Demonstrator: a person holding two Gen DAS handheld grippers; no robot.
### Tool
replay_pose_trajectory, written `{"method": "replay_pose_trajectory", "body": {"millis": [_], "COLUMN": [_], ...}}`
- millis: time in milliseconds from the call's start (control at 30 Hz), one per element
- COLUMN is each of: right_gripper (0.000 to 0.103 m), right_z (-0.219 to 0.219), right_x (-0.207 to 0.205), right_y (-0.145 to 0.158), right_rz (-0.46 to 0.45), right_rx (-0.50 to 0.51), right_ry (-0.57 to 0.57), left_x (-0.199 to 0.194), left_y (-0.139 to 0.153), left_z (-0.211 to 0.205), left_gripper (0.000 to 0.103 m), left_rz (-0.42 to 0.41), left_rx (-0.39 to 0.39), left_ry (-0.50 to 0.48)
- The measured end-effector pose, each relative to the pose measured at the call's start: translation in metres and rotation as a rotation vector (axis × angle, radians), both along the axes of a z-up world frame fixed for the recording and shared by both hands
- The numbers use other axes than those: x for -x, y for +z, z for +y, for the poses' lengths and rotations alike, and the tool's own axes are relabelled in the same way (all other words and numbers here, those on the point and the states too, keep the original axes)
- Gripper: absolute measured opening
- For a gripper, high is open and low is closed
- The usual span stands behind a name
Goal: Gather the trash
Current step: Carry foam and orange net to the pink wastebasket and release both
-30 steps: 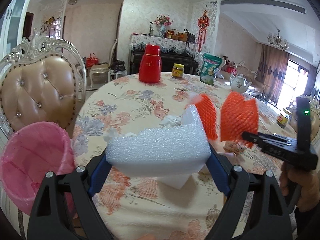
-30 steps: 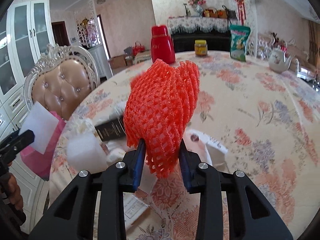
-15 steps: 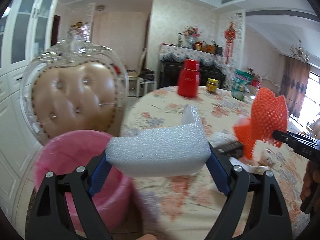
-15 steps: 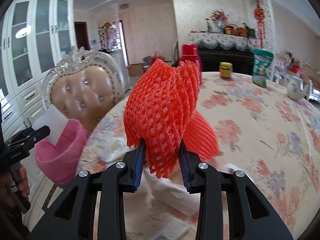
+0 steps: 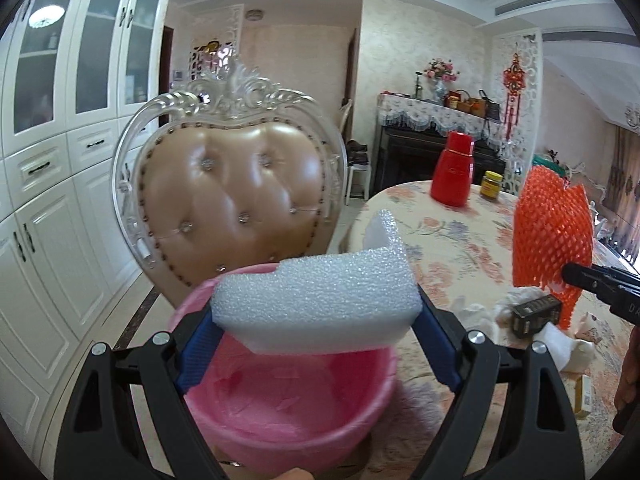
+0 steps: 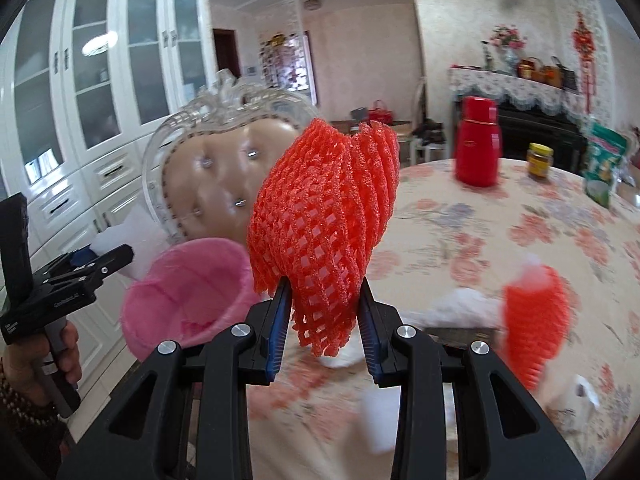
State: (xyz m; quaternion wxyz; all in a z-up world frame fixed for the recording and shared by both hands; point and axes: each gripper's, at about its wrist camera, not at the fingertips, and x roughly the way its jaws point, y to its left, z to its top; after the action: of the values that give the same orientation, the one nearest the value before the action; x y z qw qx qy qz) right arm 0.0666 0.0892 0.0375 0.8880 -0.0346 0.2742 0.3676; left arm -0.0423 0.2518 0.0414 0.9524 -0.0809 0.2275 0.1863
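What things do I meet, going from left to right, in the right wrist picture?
left gripper with white foam → pink bin → held orange foam net → red thermos → yellow-lidded jar → green snack bag

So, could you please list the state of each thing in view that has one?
left gripper: shut on the white foam piece, above the bin
right gripper: shut on the orange foam net
pink bin: open, lined, beside the table
red flask: upright, capped
yellow-lidded jar: upright, lid on
second orange net: lying on the table
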Motion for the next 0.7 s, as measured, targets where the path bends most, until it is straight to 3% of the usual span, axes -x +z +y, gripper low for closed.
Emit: {"method": "replay_pose_trajectory", "body": {"millis": [333, 700], "right_gripper": [0.033, 0.034], "right_z": [0.102, 0.161], "right_x": [0.012, 0.018], "right_y": [-0.008, -0.026], "right_rz": [0.034, 0.065], "right_rx": [0.026, 0.082], "right_ry": [0.184, 0.282], "left_x": [0.015, 0.020], "left_y": [-0.005, -0.001], "left_z": [0.044, 0.064], "left_gripper": [0.085, 0.085], "left_rz": [0.008, -0.003], "left_rx": [0.043, 0.057], "left_ry": [0.062, 0.095]}}
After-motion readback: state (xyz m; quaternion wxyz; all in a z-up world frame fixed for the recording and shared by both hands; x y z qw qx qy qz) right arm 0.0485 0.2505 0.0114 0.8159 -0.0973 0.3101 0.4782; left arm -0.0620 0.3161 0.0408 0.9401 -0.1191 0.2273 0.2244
